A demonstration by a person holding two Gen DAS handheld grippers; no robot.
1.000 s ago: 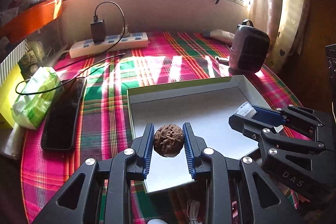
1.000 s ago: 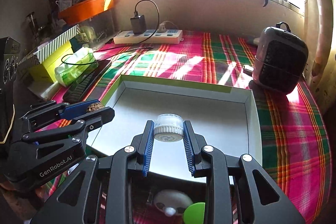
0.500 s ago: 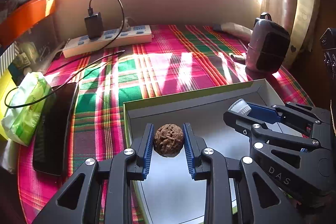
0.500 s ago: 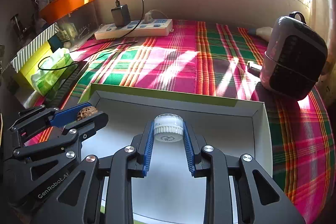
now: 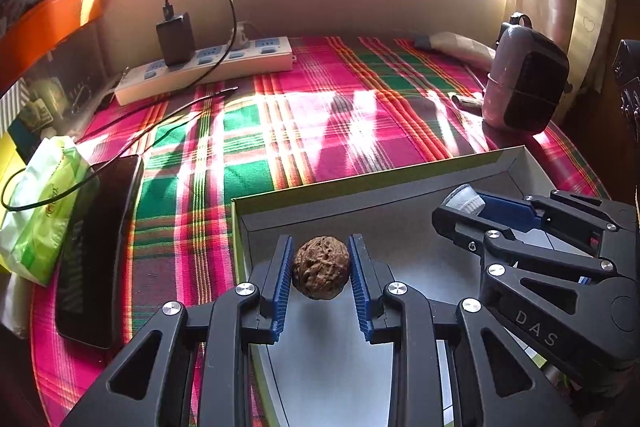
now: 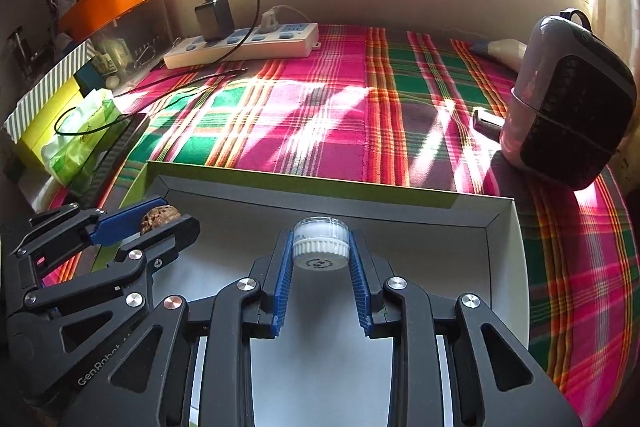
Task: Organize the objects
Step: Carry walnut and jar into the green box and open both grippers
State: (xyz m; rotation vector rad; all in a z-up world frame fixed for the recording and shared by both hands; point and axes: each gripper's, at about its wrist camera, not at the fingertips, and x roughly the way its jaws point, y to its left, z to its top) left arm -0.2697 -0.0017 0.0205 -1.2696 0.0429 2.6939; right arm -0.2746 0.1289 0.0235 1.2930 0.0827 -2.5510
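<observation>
Above the shallow box [image 5: 400, 183], the left gripper [image 5: 321, 269] clamps a walnut [image 5: 320, 267], hard, light and rough, across its middle, while the right gripper [image 6: 320, 251] pinches a small white jar [image 6: 320, 241] at its ribbed cap, smooth and likely slippery.

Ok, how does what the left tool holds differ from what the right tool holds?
The walnut in the left tool is brown, wrinkled and roundish; the small jar in the right tool is white, smooth-walled and cylindrical with a ridged cap. The walnut sits nearer the box's left wall, the jar nearer its middle. Both are pinched between blue pads above the box floor.
</observation>
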